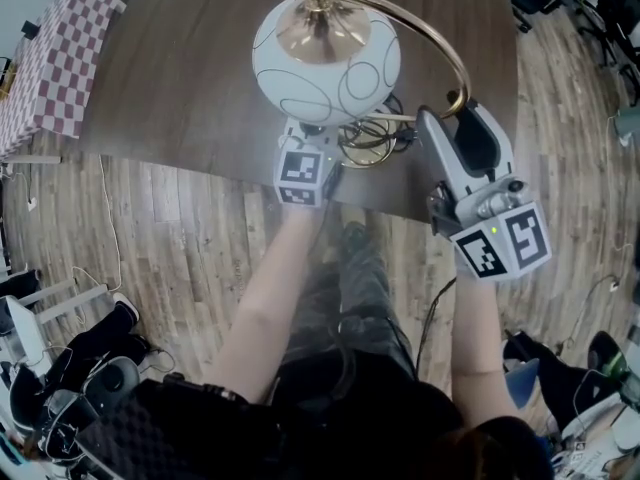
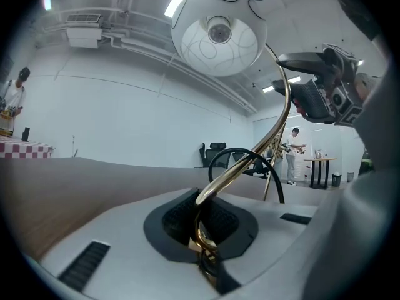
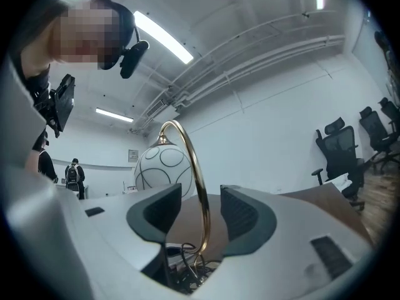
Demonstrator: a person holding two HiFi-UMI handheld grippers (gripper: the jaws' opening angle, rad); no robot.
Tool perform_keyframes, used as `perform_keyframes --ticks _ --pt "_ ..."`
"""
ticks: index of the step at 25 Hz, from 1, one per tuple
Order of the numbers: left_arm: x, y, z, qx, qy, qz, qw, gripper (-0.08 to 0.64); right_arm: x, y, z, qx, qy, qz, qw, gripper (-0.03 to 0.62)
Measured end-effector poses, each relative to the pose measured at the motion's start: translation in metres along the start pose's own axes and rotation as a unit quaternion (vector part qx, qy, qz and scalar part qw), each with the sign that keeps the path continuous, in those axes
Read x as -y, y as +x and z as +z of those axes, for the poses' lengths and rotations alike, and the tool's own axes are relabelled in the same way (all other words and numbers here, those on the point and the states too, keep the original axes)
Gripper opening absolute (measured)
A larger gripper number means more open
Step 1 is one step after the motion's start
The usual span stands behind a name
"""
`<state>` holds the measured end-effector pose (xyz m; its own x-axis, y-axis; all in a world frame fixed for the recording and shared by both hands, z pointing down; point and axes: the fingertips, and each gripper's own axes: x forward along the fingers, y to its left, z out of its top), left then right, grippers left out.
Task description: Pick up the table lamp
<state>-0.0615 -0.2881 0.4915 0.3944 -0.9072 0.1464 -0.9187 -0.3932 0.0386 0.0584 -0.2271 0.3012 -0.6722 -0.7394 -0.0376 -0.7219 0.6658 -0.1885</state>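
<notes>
The table lamp has a white globe shade (image 1: 325, 63) with thin gold circles and a curved gold arm (image 1: 445, 53). It stands at the near edge of a dark wooden table (image 1: 180, 68). My left gripper (image 1: 335, 146) reaches in under the shade. In the left gripper view the left gripper (image 2: 203, 233) is shut on the gold wire of the lamp's base, and the shade (image 2: 219, 33) hangs overhead. My right gripper (image 1: 460, 120) is open just right of the base. In its own view the gold arm (image 3: 199, 180) rises in line with the gap of the right gripper (image 3: 200, 214), and neither pad touches it.
A black cable (image 2: 244, 161) loops by the lamp's base. A table with a checked cloth (image 1: 60, 58) stands to the left. Bags and gear lie on the wooden floor (image 1: 90, 358). Office chairs (image 3: 337, 149) and people stand far off.
</notes>
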Motion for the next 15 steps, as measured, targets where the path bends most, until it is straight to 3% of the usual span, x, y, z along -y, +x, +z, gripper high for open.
perform_keyframes --ticks 6,15 --pt "0.000 0.001 0.001 -0.003 -0.001 0.002 1.0000 0.002 -0.003 0.011 0.023 0.011 -0.020 0.020 1.000 0.201" --pt "0.001 0.001 0.003 0.000 -0.005 -0.001 1.0000 0.001 -0.011 0.022 0.035 0.009 -0.033 0.047 0.998 0.097"
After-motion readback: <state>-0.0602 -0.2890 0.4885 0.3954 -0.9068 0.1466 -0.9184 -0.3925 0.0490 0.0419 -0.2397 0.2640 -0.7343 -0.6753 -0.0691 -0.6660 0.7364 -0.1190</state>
